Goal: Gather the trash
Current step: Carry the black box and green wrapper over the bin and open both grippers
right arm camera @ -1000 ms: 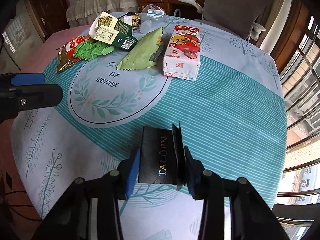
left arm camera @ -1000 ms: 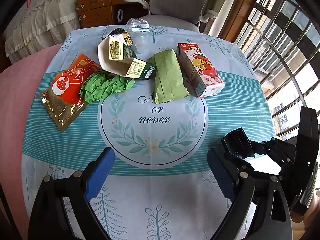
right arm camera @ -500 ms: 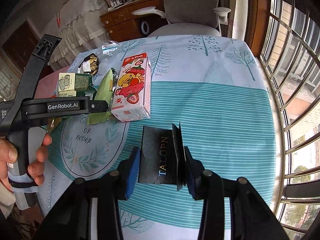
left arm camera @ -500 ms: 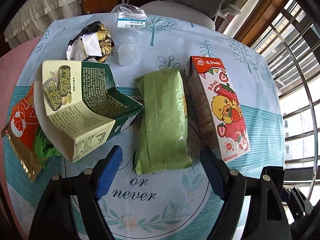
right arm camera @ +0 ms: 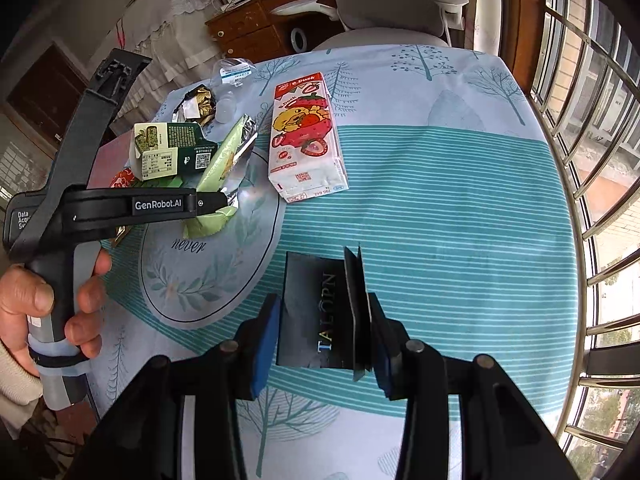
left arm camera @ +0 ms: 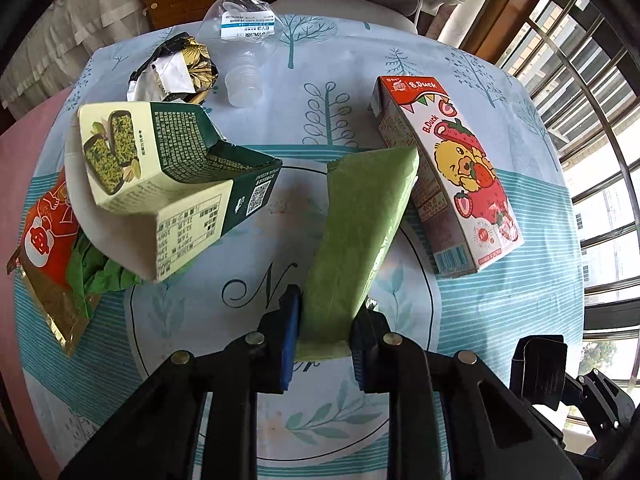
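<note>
The left gripper pinches the near end of the flat green foil snack packet, tilted above the tablecloth; the right gripper clamps a folded black card box; the slick wrapper may slip free.

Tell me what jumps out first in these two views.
The left gripper clamps a flat light-green foil wrapper, lifted at centre above the table. Right of it lies a red-and-white strawberry drink carton. The right gripper holds a black folded paper bag nearer the window side.
</note>
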Available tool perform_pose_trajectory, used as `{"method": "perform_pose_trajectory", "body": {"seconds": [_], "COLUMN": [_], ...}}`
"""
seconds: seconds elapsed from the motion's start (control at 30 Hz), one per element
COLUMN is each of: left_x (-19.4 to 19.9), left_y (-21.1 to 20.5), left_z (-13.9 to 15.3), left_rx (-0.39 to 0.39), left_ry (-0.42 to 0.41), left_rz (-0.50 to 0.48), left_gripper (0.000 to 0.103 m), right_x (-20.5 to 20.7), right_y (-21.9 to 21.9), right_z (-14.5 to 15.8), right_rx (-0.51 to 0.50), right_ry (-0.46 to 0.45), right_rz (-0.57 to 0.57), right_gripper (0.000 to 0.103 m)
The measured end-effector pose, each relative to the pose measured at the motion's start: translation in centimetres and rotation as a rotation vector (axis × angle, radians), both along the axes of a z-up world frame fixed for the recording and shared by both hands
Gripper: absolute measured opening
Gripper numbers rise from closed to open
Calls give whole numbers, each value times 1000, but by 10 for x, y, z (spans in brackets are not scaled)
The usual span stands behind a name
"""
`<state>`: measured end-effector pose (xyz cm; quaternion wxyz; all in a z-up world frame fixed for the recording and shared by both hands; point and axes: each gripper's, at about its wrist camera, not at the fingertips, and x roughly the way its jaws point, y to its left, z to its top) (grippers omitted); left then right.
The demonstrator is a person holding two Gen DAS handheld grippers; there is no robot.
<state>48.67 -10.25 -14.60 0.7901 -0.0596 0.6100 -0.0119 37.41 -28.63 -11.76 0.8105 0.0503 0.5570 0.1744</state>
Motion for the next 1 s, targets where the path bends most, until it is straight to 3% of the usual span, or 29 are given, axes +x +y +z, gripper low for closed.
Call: {"method": "perform_pose_trajectory", "body": {"seconds": [0.27, 0.5, 0.8, 1.0], "left_x": [-108, -203, -323, -401], "left_y": [14, 48, 110, 142], "left_z": [35, 63, 101, 99], "left_rx": [-63, -95, -76, -74], "left_ry": [-10, -32, -130, -134], "left_rz": [-127, -181, -289, -347], "left_gripper": [20, 20, 20, 20], "right_x": [-46, -109, -218, -303], "right_y": [16, 40, 86, 108], "right_z": [13, 32, 52, 40], "right_rx": [40, 41, 85, 139], "right_ry": [9, -11, -50, -16], "right_rz": [-17, -42, -144, -251], "right_gripper": [41, 41, 41, 41]}}
